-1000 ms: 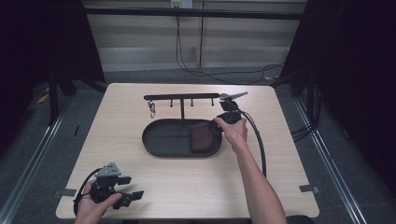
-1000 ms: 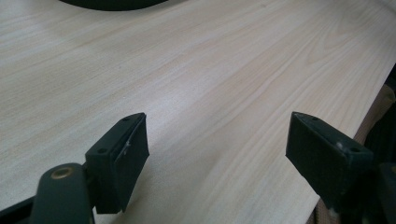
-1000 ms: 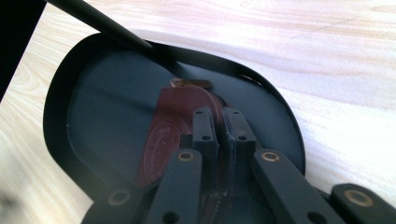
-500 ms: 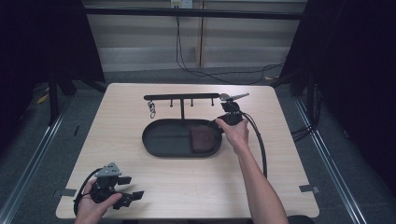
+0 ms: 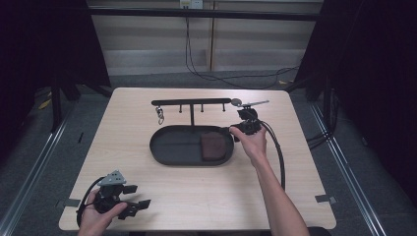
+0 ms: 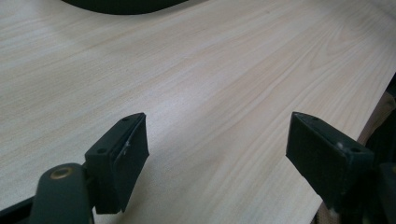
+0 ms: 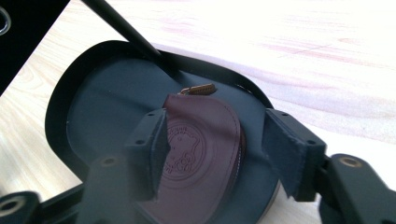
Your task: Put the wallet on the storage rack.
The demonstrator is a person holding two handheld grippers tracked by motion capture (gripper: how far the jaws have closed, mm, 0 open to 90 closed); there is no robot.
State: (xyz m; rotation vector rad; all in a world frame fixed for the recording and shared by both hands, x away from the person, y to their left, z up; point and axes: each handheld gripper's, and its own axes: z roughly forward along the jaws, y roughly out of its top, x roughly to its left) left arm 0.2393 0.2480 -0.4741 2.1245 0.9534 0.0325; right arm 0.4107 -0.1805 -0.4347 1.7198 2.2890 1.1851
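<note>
Embossed burgundy leather pouch (image 7: pixel 205 140) lies flat in smooth black oval tray (image 7: pixel 93 107).

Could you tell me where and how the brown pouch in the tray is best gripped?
Probably across its narrow width. The pouch lies flat in the tray, zipper pull toward the stand's post, so come down from above with the right tongs, whose jaws have just been opening and already straddle it.
</note>
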